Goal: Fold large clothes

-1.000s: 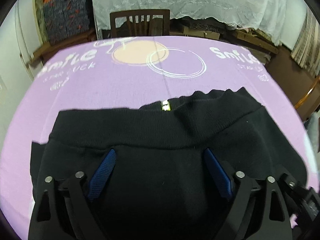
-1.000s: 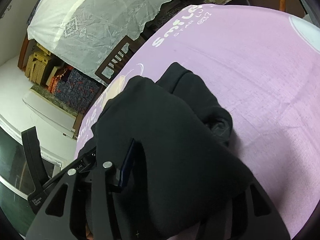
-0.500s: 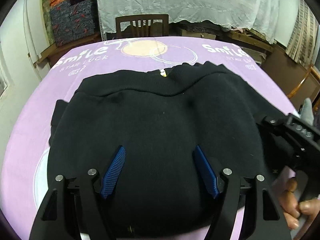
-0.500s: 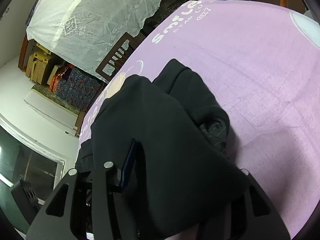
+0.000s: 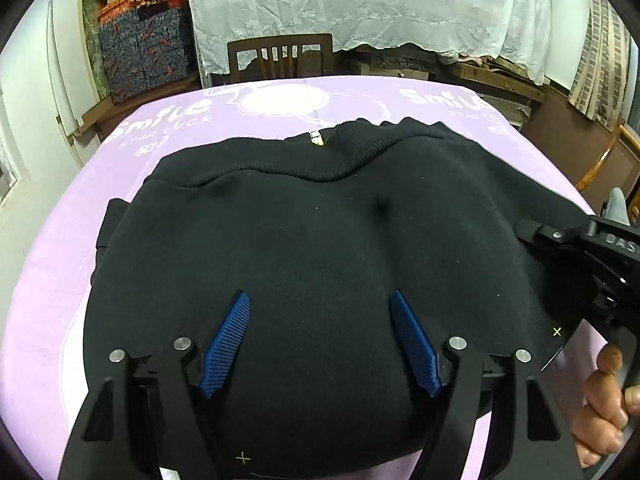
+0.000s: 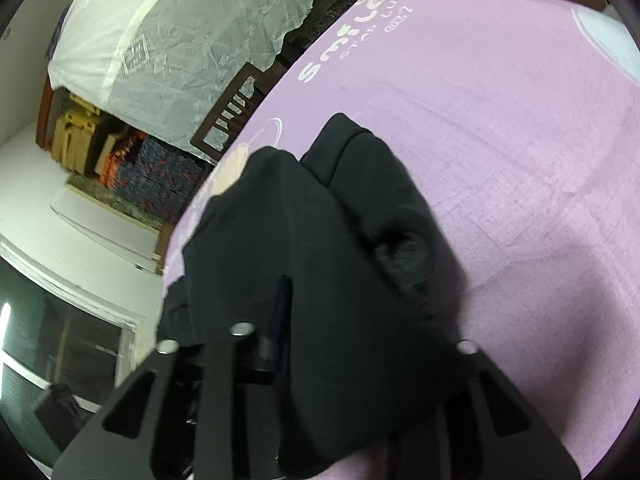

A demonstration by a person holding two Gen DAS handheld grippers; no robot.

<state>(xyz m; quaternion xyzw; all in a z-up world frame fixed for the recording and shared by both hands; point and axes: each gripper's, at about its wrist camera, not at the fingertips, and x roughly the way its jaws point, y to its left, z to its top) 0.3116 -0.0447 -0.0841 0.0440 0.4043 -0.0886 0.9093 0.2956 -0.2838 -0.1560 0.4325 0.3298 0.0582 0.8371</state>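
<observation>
Left gripper (image 5: 320,336) gapes wide over black garment (image 5: 320,240); right gripper (image 6: 340,320) just closed, pinching its fabric.

A lilac printed tablecloth (image 5: 72,240) covers the table, with a black garment (image 5: 320,248) lying on it.

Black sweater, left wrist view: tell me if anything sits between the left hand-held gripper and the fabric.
Nothing visible does. The left hand-held gripper stands open directly over the black sweater, its blue pads apart above bare fabric on the purple tablecloth.
</observation>
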